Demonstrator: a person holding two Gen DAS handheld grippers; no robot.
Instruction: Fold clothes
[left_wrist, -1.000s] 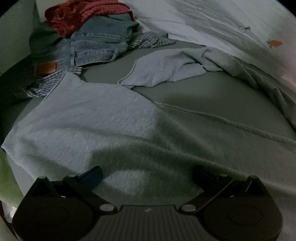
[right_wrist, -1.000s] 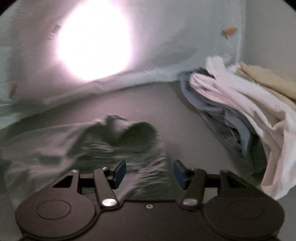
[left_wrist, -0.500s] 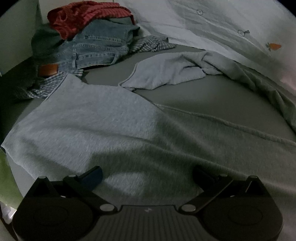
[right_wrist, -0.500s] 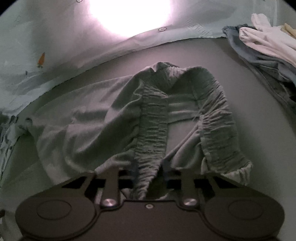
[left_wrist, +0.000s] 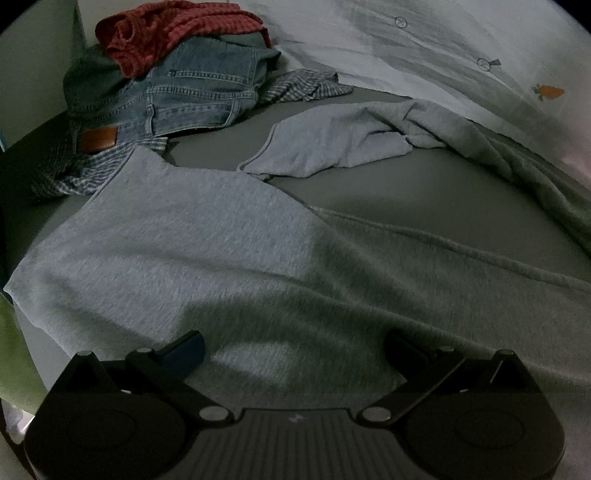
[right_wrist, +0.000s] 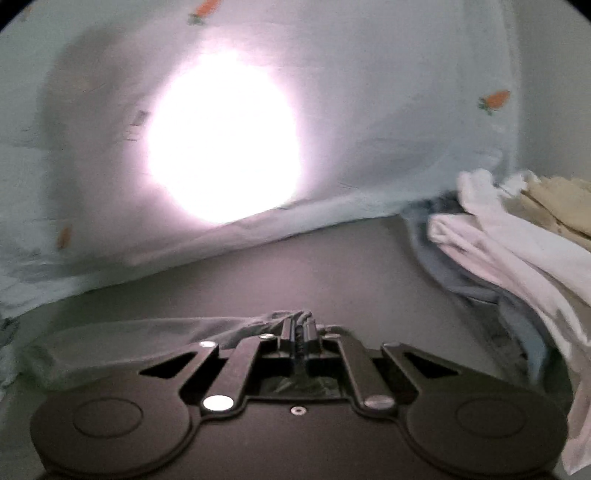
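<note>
Grey garment (left_wrist: 192, 236): soft, limp, light; best taken at hems.
Right gripper (right_wrist: 301, 332): pinched on bunched fabric (right_wrist: 273, 319).
Left gripper (left_wrist: 295, 343): spread above garment, beside jeans (left_wrist: 192, 96).

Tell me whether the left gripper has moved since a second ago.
No. The left gripper stands open over the grey garment, and the jeans and carrot print sit where they did in its view.

Left wrist view sits low and close over the grey garment (left_wrist: 207, 236), facing the far duvet (left_wrist: 443, 48) — right wrist view faces that same duvet (right_wrist: 388, 110), nearer.
</note>
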